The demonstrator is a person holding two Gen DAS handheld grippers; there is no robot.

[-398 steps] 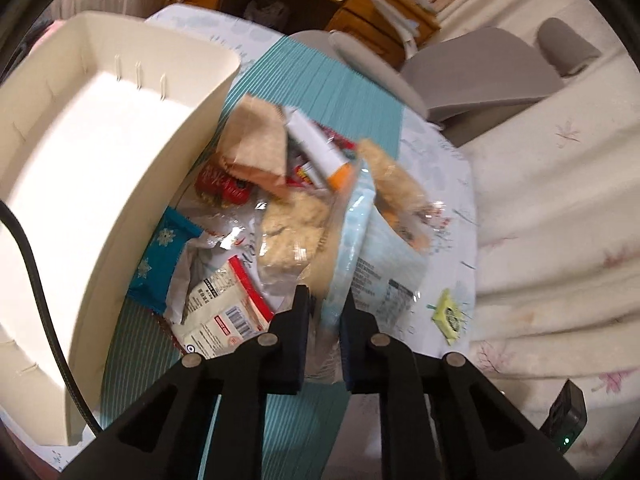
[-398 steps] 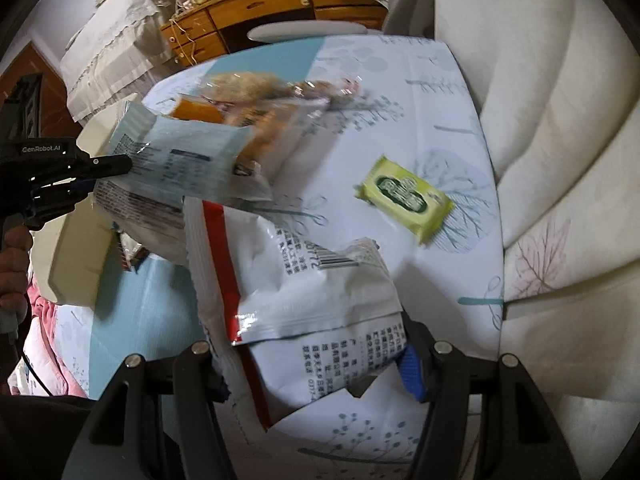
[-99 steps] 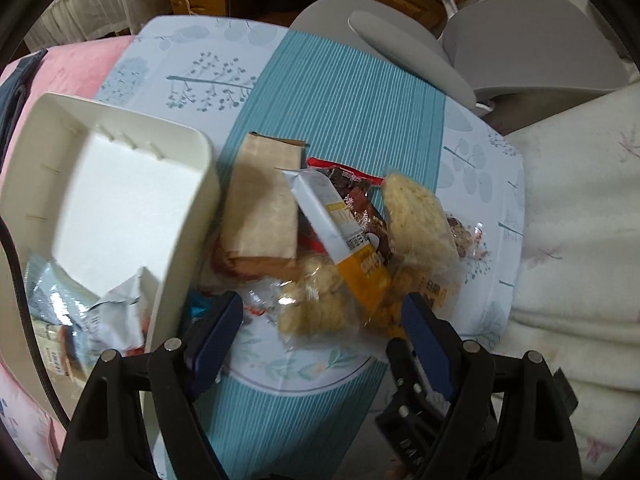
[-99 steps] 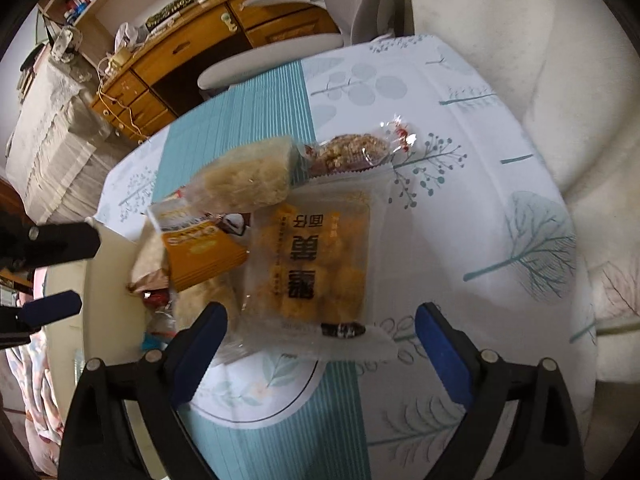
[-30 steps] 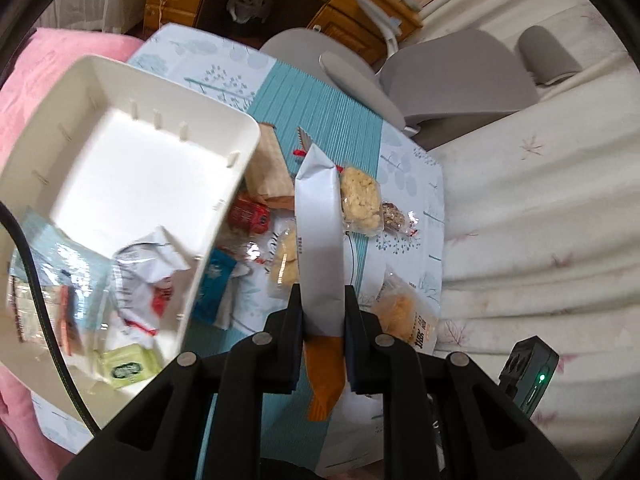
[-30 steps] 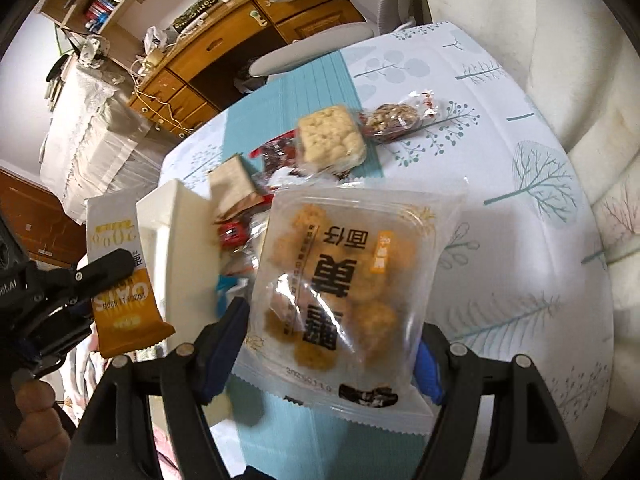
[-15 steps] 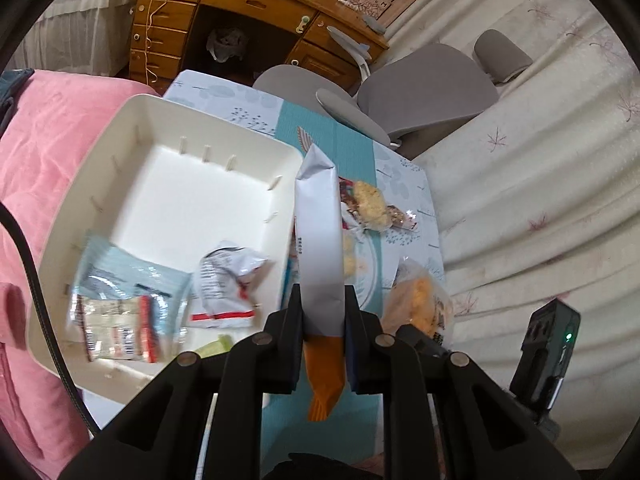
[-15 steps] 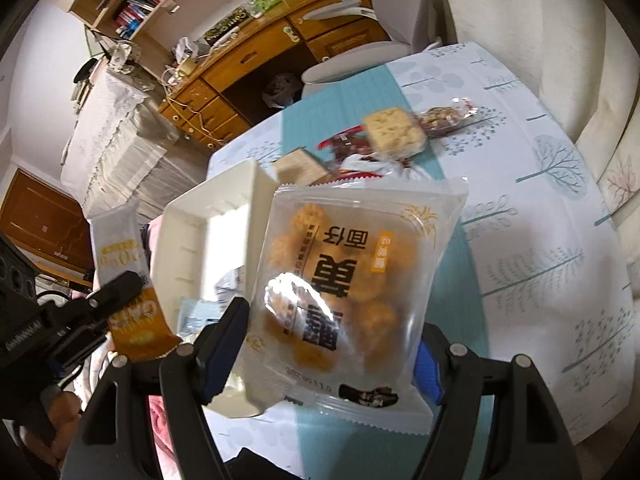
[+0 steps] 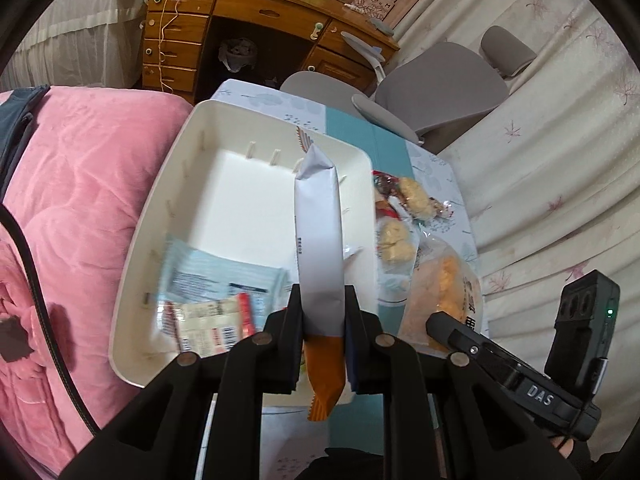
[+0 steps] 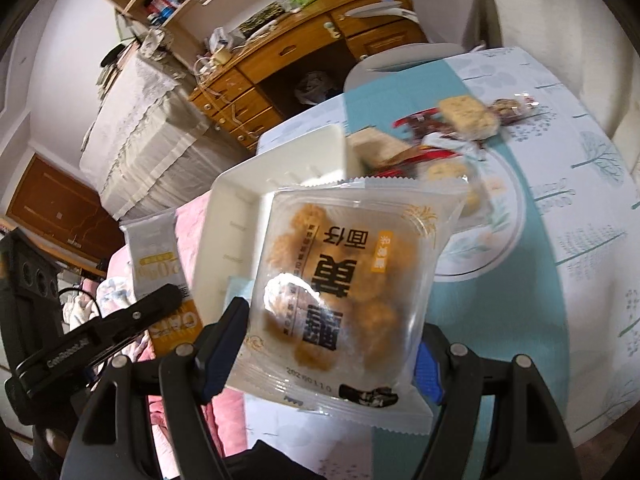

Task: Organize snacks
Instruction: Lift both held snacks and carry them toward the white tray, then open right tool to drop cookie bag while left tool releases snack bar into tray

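1. Pink quilt (image 9: 80,200): fills the left of the left wrist view and runs under the tray's left rim.
2. White tray (image 9: 148,216): shallow, with a raised rim and small ribs on its inner walls. Its right rim lies along the table's left part, and its far corner sits by the table's far edge. The far half of its floor is bare and open.
3. Pale blue packet (image 9: 216,280) and red-and-white packet (image 9: 212,320): lying flat in the tray's near-left corner, overlapping, close to the near rim.
4. Left gripper (image 9: 323,316): jaws pressed together on the white-and-orange snack bar (image 9: 318,236). The bar stands upright above the tray's right half, its orange end hanging below the jaws.
5. Right gripper (image 10: 328,344): blue-padded jaws clamped on both side edges of the clear pack of golden puffs (image 10: 344,280). The pack is held flat, off the table, beside the tray's right rim.
6. Table (image 10: 592,240): pale leaf-print cloth with a teal striped band. Its right side and near-right corner are bare.
7. Loose snacks (image 10: 468,120): a crumbly square, a nut bar, red wrappers and a brown packet, clustered near the table's far edge just right of the tray.
8. Grey chair (image 9: 436,92): beyond the table's far edge.
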